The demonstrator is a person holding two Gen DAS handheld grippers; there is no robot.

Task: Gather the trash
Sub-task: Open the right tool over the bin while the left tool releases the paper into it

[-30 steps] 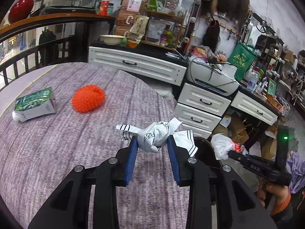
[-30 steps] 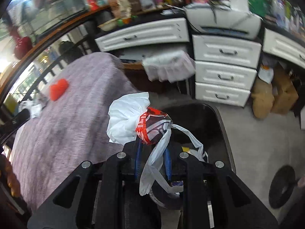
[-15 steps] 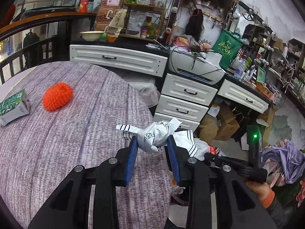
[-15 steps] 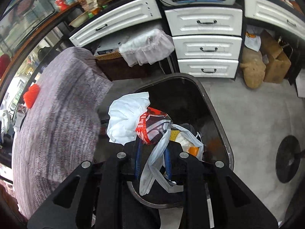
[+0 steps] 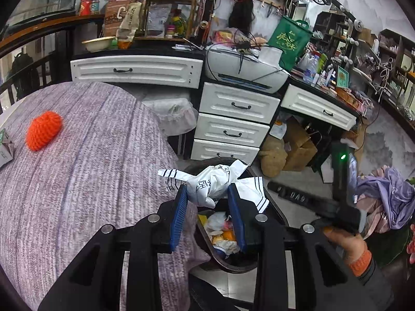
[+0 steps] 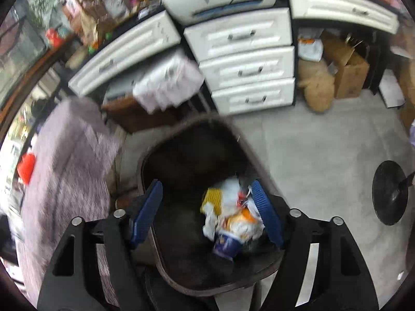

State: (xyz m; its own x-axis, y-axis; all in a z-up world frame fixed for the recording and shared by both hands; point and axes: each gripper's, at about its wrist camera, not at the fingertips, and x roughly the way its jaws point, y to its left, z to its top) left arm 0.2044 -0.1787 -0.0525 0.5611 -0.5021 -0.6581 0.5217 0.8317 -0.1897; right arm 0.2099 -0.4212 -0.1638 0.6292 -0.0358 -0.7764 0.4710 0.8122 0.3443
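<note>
My left gripper (image 5: 207, 194) is shut on a crumpled white printed wrapper (image 5: 211, 184) and holds it over the near rim of the dark trash bin (image 5: 278, 213). My right gripper (image 6: 207, 194) is open and empty above the same bin (image 6: 160, 256). Trash (image 6: 232, 217) lies in the bin's bottom, including white plastic, a yellow piece and a blue cup. An orange mesh ball (image 5: 44, 130) and a green carton (image 5: 5, 147) lie on the purple-clothed table (image 5: 85, 171) at the left.
White drawers (image 5: 233, 127) and a printer (image 5: 246, 72) stand behind the bin. Brown paper bags (image 5: 298, 147) sit on the floor to the right. A black round stand base (image 6: 389, 191) is on the floor. The right gripper's body (image 5: 345, 207) shows in the left view.
My right gripper opened and the white plastic bag with red wrapper dropped into the bin. My left gripper carried the wrapper rightward from over the table to the bin.
</note>
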